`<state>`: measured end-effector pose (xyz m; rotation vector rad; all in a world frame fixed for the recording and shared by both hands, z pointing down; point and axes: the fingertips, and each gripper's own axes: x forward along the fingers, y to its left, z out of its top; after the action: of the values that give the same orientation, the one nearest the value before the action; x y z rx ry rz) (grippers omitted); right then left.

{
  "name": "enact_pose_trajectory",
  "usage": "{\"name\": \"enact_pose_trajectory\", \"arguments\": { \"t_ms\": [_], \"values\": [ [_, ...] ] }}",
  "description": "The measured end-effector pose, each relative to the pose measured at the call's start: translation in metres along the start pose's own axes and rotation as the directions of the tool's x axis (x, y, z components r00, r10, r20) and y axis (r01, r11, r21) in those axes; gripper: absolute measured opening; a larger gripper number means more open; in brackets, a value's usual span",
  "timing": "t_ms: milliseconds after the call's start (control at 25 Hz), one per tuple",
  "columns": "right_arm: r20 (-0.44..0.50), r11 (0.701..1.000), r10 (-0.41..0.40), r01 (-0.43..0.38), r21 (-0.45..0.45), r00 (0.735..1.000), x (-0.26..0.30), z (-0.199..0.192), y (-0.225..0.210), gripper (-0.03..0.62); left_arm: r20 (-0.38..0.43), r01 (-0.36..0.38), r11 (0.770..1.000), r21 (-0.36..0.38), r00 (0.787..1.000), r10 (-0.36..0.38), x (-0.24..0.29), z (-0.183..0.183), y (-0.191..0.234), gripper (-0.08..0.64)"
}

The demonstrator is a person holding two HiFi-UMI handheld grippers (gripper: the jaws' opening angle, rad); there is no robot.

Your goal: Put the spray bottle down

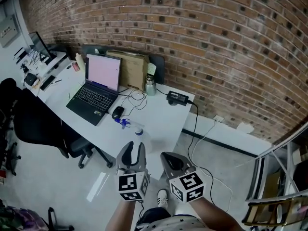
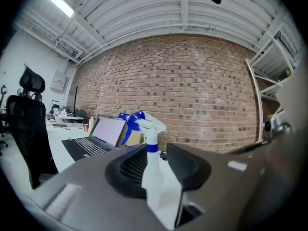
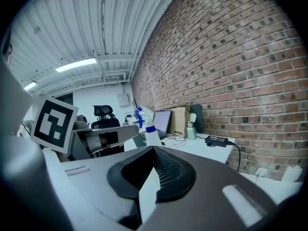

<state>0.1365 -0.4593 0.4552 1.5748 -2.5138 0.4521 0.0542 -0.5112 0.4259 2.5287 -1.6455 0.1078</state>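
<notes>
The spray bottle (image 1: 131, 125), white with a blue trigger and collar, stands upright on the white table (image 1: 163, 119) near its front edge. My left gripper (image 1: 133, 150) is just short of it and open. In the left gripper view the bottle (image 2: 149, 148) shows in the gap of that gripper (image 2: 156, 163), with neither pad pressing on it. Beside it on the right, my right gripper (image 1: 171, 160) is shut and empty. The right gripper view shows that gripper (image 3: 151, 170) with only a thin slit at its tips, and the bottle (image 3: 146, 123) ahead to the left.
An open laptop (image 1: 98, 88), a mouse (image 1: 117, 112), a metal flask (image 1: 150, 85), a power adapter (image 1: 177, 97) and a cardboard box (image 1: 132, 69) are on the table. A black office chair (image 1: 38, 129) stands at the left. A cable (image 1: 202, 143) runs over the floor.
</notes>
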Motion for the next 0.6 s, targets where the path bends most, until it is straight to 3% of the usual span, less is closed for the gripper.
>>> {"name": "enact_pose_trajectory", "arguments": {
  "t_ms": [240, 600],
  "values": [
    [0.025, 1.0, 0.011, -0.011, -0.016, 1.0, -0.031, -0.008, 0.031, 0.0, -0.005, -0.046, 0.999, -0.03, 0.999, 0.045, -0.064, -0.011, -0.009, 0.014],
    [0.04, 0.999, 0.032, -0.03, -0.043, 0.999, -0.082, -0.033, 0.077, -0.002, -0.044, -0.097, 0.992, -0.076, 0.995, 0.094, -0.149, -0.042, -0.018, 0.009]
  ]
}}
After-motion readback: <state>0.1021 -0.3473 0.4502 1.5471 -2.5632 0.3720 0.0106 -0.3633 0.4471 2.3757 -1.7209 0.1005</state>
